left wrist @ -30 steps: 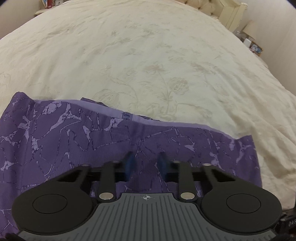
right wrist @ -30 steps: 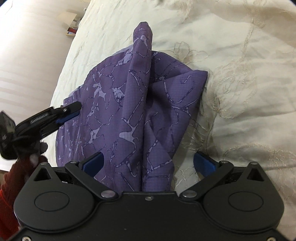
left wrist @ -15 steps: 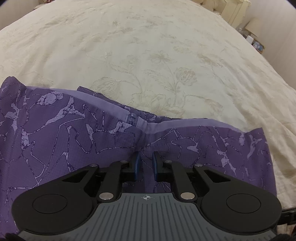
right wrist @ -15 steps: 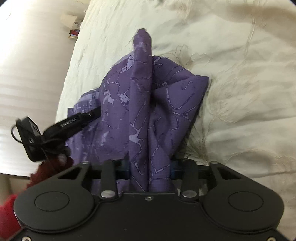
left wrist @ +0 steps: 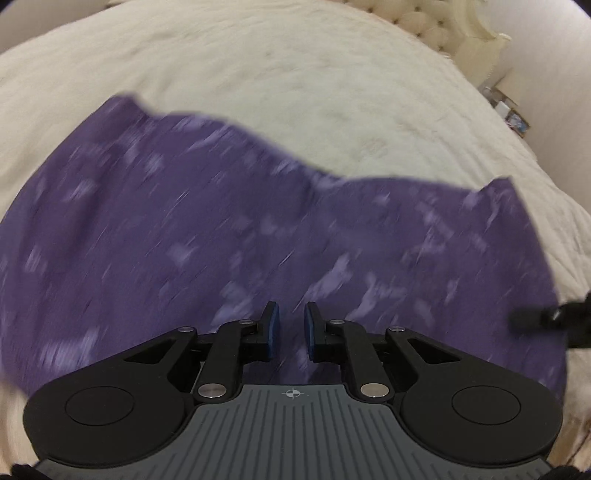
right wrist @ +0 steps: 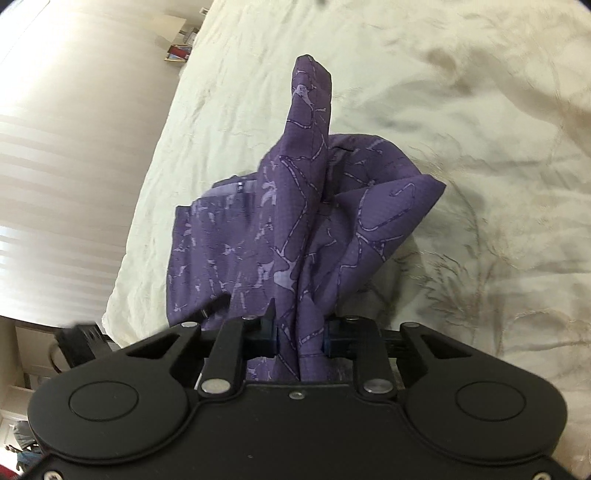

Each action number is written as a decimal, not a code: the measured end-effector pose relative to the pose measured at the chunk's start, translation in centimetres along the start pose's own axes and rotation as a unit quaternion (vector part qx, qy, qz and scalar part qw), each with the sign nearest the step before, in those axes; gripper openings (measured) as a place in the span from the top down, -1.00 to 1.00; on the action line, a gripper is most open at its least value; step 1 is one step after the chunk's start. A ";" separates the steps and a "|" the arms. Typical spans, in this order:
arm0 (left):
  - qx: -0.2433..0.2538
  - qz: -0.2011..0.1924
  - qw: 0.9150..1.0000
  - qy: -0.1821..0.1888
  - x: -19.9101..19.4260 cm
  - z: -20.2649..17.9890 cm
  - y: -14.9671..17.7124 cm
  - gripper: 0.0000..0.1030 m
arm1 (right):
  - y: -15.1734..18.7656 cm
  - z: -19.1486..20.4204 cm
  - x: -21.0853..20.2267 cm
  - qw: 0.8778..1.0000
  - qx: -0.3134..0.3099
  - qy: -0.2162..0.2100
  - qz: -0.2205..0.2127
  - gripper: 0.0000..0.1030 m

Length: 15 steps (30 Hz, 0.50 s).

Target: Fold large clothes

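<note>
The left gripper [left wrist: 291, 330] is hovering low over the purple garment [left wrist: 258, 236], its blue-padded fingers [left wrist: 272, 328] sitting only a narrow gap apart; whether any cloth is caught between them, I cannot tell, the picture here being badly smeared. The garment is spreading wide beneath it, lying across the near side of the bed [left wrist: 295, 74], with its far edge running in a wavy line over the cream bedspread. At the far right corner of the bed, a padded headboard [left wrist: 436, 26] is showing.

Over on the right, the right gripper [right wrist: 300, 338] is pinching a thick bunch of the purple garment [right wrist: 295, 221], fingers [right wrist: 269, 334] pressing in on both sides of the gathered folds. The cloth is rising out of the grip in a tall ridge, one narrow end pointing away across the bed [right wrist: 461, 129], the rest draping down near the bed's left edge.
</note>
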<state>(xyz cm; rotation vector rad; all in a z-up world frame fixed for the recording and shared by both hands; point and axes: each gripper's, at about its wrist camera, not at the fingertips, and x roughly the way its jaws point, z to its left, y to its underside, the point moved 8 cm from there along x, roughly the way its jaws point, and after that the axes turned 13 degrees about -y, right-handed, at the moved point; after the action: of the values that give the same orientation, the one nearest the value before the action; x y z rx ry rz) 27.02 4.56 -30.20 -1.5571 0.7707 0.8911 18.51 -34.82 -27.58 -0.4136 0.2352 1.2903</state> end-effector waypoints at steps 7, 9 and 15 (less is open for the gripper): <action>-0.026 0.018 0.999 0.023 2.3 1.1 1.1 0.71 | -0.2 2.5 1.6 1.000 -0.012 -0.009 0.002 0.42; -0.026 0.018 0.999 0.035 2.9 1.2 1.0 0.73 | -0.2 3.5 1.8 1.000 -0.022 -0.009 0.002 0.42; 0.016 0.031 0.997 0.067 2.1 2.0 0.1 0.72 | -0.1 7.8 2.9 0.999 -0.046 -0.007 -0.016 0.42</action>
<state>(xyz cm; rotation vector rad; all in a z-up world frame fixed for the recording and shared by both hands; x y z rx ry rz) 27.67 6.50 -32.25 -1.5833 0.9298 0.8206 18.91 -29.02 -21.67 -0.4847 0.1575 1.2749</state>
